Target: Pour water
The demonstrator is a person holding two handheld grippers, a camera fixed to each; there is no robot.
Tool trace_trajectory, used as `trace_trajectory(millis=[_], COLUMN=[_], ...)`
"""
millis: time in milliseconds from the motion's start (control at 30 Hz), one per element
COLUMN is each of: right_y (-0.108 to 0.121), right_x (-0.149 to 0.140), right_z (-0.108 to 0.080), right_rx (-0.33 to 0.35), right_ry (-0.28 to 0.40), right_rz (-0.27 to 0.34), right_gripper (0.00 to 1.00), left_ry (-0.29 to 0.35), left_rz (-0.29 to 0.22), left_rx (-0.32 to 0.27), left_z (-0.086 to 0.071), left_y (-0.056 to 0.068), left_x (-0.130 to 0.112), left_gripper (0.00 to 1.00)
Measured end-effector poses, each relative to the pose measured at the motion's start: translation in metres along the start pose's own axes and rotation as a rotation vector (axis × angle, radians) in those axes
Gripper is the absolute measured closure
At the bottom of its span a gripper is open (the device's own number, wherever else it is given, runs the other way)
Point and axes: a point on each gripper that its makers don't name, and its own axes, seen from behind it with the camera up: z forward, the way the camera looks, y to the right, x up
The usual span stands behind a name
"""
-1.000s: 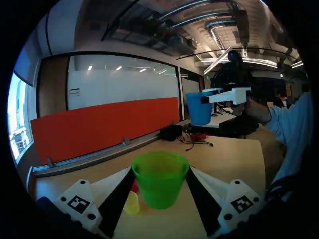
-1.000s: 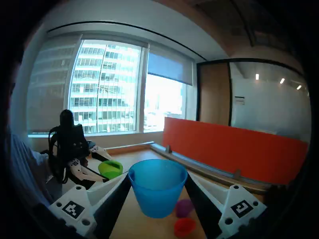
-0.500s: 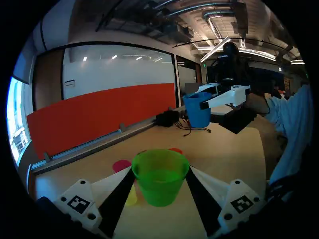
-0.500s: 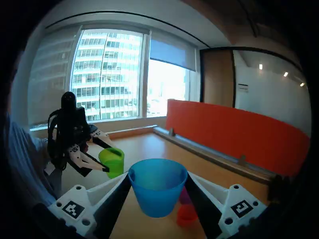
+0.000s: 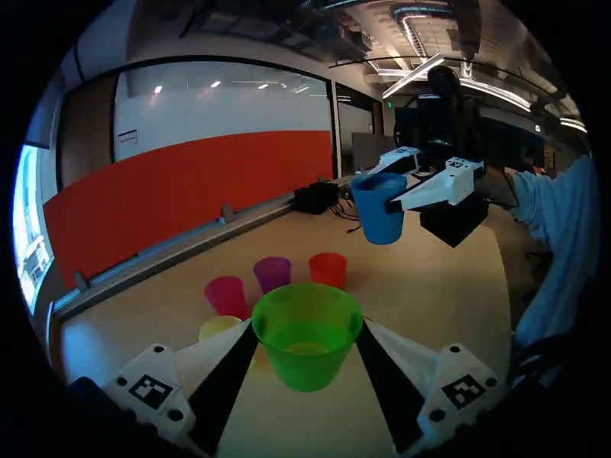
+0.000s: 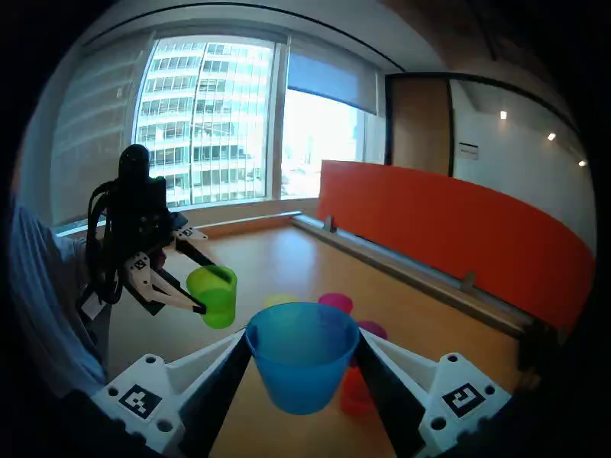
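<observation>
- pale wooden bench (image 5: 435,298) is stretching across an office room, with an orange partition panel (image 5: 191,183) running along its far edge and tall windows (image 6: 198,130) looking out on high-rise buildings.
- left gripper (image 5: 307,336) is clamping a green cup (image 5: 307,355) between both fingers and holding it upright above the bench; whether it is carrying water i cannot tell.
- right gripper (image 6: 303,343) is squeezing a blue cup (image 6: 303,370) between both fingers, mouth up, raised off the bench.
- in the left gripper view the blue cup is hanging in the air beyond the green cup, well apart from it and leaning slightly, with a light blue sleeve (image 5: 561,221) reaching in behind it.
- in the right gripper view the green cup is hovering farther off on that view's left side, pinched between the other gripper's fingers.
- four small cups are standing upright in a close cluster on the bench below: a yellow cup (image 5: 218,328), a pink cup (image 5: 225,295), a purple cup (image 5: 272,273) and a red cup (image 5: 328,269).
</observation>
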Motion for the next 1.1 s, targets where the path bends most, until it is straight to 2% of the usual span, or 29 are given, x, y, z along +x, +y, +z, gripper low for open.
trace_trajectory(millis=[500, 1100], right_y=[-0.005, -0.014], right_x=[-0.052, -0.105], right_z=[0.016, 0.035], right_rx=[0.046, 0.077], right_ry=[-0.114, -0.235], right_rz=[-0.002, -0.034], right_gripper=[0.08, 0.08], left_ry=[-0.099, -0.18], left_rz=[-0.016, -0.026], left_rx=[-0.028, -0.045], left_z=[0.017, 0.03], left_y=[0.005, 0.002], left_x=[-0.037, -0.071], left_gripper=[0.14, 0.13])
